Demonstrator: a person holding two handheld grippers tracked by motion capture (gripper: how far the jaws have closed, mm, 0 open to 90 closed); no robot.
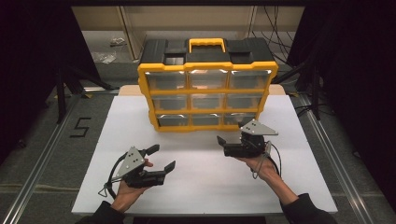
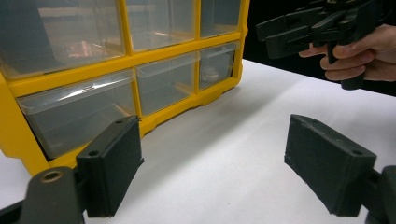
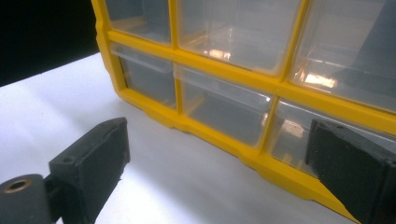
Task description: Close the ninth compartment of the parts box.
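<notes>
Right gripper (image 1: pixel 229 135) spread, empty, beside the upright organizer (image 1: pixel 208 88); its drawers face the person.

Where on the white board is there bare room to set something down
Bare patches: the left part of the white board, beside the yellow drawer organizer, and the middle strip between the left gripper and right gripper. It is crowded in front of the organizer's bottom right drawer, where the right gripper hovers.

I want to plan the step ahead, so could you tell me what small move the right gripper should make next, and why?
Probably ease the right gripper forward to the bottom-right drawer of the yellow organizer. Its jaws stand open with nothing between them, that drawer lies just beyond them and looks shut, and a small pale item seems to sit inside it.
</notes>
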